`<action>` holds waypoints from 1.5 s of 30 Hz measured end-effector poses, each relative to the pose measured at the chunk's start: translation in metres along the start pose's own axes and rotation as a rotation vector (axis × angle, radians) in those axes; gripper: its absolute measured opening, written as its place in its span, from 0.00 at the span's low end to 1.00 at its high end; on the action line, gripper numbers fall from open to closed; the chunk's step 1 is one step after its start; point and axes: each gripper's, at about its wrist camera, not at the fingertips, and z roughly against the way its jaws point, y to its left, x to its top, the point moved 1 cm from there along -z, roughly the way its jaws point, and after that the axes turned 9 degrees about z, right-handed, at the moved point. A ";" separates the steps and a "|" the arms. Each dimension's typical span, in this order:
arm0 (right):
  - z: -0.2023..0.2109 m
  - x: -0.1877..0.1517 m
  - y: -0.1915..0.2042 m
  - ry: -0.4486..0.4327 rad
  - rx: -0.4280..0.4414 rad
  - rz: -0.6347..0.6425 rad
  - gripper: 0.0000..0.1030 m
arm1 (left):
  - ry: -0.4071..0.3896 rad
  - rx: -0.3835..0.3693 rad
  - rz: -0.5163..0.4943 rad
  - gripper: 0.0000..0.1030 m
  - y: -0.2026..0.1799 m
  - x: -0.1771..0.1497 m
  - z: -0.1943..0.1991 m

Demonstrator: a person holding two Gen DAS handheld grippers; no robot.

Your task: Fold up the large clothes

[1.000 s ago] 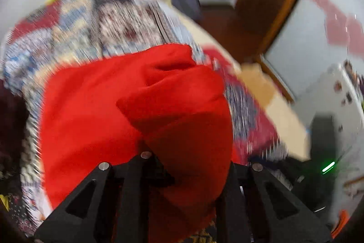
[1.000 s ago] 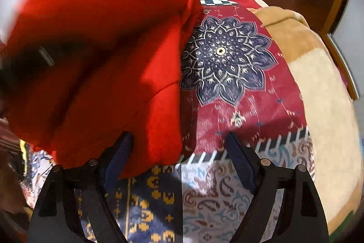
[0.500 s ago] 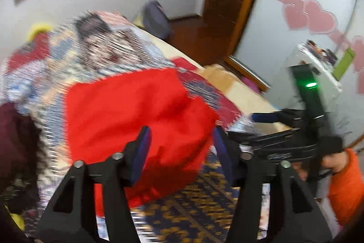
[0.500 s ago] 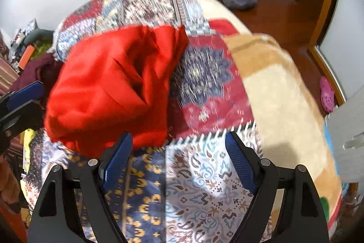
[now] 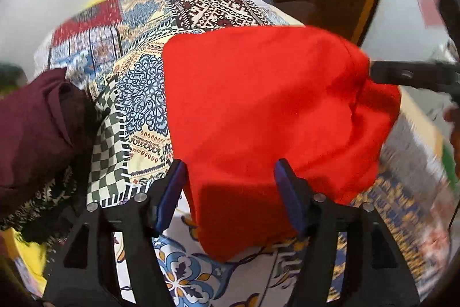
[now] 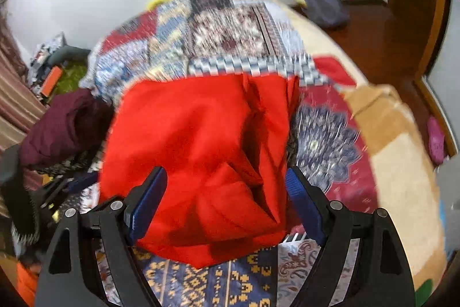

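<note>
Red garment (image 5: 258,111) lies bunched on patterned bedspread (image 5: 143,82). 1 s ago left gripper (image 5: 227,192) pinched cloth; now jaws spread, nothing held, cloth dropped. Right gripper (image 6: 224,200) jaws also spread, hovering over garment's near edge. Judgement: fold laid down, next grasp pending. Left view only: right gripper's arm at garment's far corner, maroon clothing (image 5: 34,128) beside. Right view only: creases along garment's right side, tan blanket (image 6: 402,151).

Both fisheye wrist views look down from close above the patchwork-patterned bedspread (image 5: 143,71) (image 6: 230,28), facing the white far wall; both share the crumpled red garment (image 5: 258,105) (image 6: 195,140).
</note>
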 end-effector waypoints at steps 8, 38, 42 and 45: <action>-0.023 -0.056 -0.034 0.112 0.027 -0.023 0.84 | 0.034 -0.109 0.106 0.71 0.023 -0.019 -0.009; 0.056 -0.019 -0.012 -0.117 -0.048 0.048 0.86 | -0.100 -0.012 0.198 0.71 0.077 0.017 0.062; 0.029 -0.005 -0.013 -0.095 0.027 0.011 0.86 | -0.046 -0.122 0.244 0.71 0.074 0.037 0.034; 0.005 -0.002 -0.021 -0.032 0.023 -0.024 0.86 | 0.014 -0.157 0.289 0.71 0.074 0.044 0.007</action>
